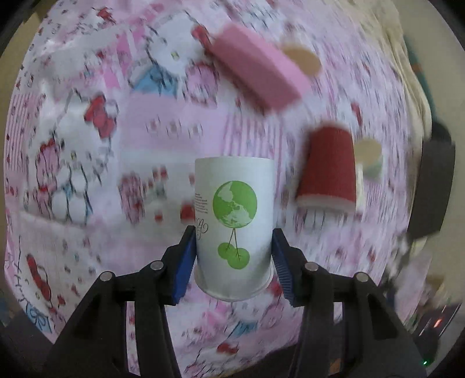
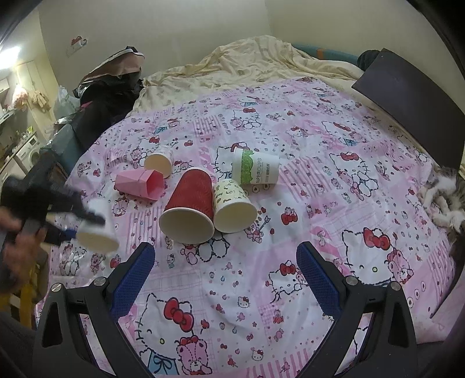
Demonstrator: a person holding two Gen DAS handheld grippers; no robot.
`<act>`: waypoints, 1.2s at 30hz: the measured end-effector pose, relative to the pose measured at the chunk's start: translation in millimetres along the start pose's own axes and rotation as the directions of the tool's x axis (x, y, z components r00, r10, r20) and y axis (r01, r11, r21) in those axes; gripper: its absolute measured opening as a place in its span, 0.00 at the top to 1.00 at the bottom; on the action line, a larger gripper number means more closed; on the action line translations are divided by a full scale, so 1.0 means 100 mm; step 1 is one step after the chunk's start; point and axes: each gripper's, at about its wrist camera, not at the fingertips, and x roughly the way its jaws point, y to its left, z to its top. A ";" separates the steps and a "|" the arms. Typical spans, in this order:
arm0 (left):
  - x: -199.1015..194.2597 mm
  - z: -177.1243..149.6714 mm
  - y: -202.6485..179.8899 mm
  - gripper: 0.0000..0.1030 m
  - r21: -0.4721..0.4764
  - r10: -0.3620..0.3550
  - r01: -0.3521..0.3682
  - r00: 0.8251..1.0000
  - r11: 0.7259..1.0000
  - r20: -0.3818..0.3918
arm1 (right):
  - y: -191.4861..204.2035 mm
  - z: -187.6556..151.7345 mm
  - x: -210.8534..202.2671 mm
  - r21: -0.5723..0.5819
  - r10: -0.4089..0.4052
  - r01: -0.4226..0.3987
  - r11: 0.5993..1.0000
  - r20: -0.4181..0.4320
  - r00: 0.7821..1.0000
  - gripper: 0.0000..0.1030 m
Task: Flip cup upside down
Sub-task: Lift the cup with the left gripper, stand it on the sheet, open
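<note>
Left wrist view: the left gripper [image 1: 234, 256] has its blue fingers [image 1: 184, 267] pinching the white paper cup [image 1: 234, 215] with the green globe print, low on its wall near the rolled rim, clear above the pink bedspread [image 1: 87, 174]. The background is streaked, so the gripper seems to be mid-swing. The cup looks light and thin-walled, easily crushed, so I would judge a gentle squeeze near the stiffer rim best. The right gripper [image 2: 225, 276] is spread wide, holding nothing, above the bedspread. A red cup [image 2: 190, 209] lies on its side nearby.

Cream walls [image 2: 162, 26]; pink cartoon bedspread [image 2: 319, 162]; dark headboard [image 2: 412, 96].
</note>
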 end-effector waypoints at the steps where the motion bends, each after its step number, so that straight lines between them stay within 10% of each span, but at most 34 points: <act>1: 0.03 -0.08 -0.03 0.54 0.026 0.010 -0.009 1.000 1.000 -0.016 | 0.00 0.00 -0.01 0.003 0.001 -0.001 1.000 0.004 1.000 0.03; 12: 0.50 -0.48 -0.16 0.42 0.110 0.124 -0.111 0.985 0.988 -0.120 | -0.01 -0.05 -0.06 0.000 0.012 -0.012 1.000 0.000 1.000 0.03; 15: 0.55 -0.47 -0.11 0.23 0.102 0.105 -0.092 0.987 0.991 -0.124 | -0.04 -0.06 -0.06 0.006 0.008 -0.008 1.000 0.000 1.000 0.03; 36: 0.40 -0.56 -0.17 0.22 0.110 0.091 -0.087 0.996 0.990 -0.026 | -0.01 -0.06 -0.10 0.008 0.012 -0.012 1.000 0.030 0.999 0.03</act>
